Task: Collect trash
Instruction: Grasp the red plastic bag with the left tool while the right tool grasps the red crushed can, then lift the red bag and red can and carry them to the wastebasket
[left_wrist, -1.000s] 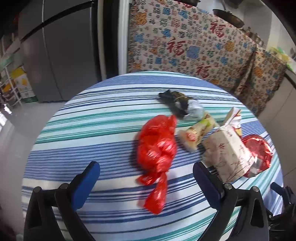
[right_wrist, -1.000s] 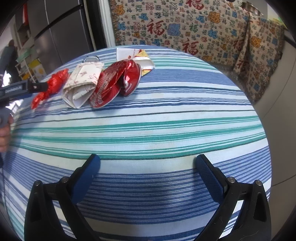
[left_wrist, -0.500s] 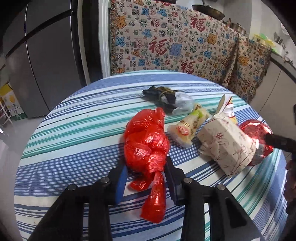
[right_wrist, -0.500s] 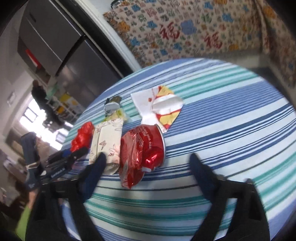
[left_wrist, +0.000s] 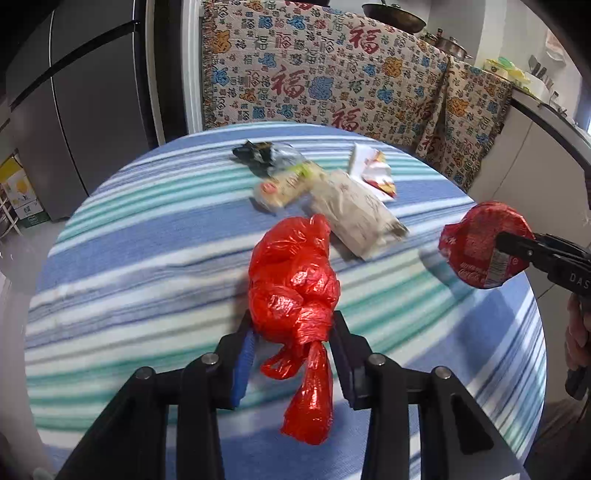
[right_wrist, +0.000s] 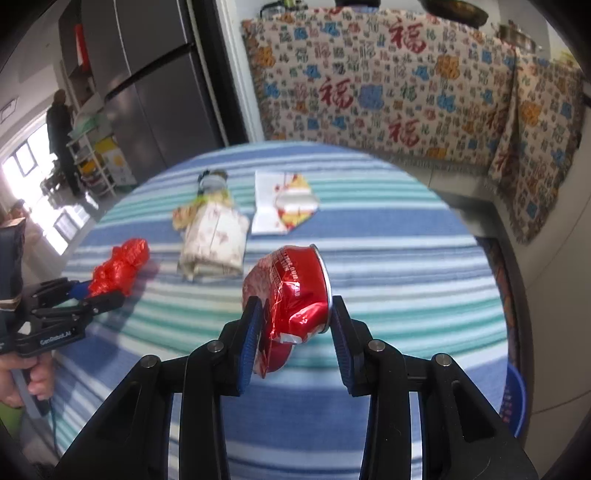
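My left gripper is shut on a knotted red plastic bag and holds it above the striped round table. My right gripper is shut on a crushed red cola can, lifted off the table; the can also shows in the left wrist view. On the table lie a patterned tissue pack, a white and red wrapper, a snack packet and a dark crumpled wrapper.
A patterned cloth hangs behind the table. A grey fridge stands at the left. A blue bin shows beyond the table's right edge. A person stands far left.
Both grippers closed and lifted: the left shut on the red bag and raised it, the right shut on the crushed can and raised it off the table.
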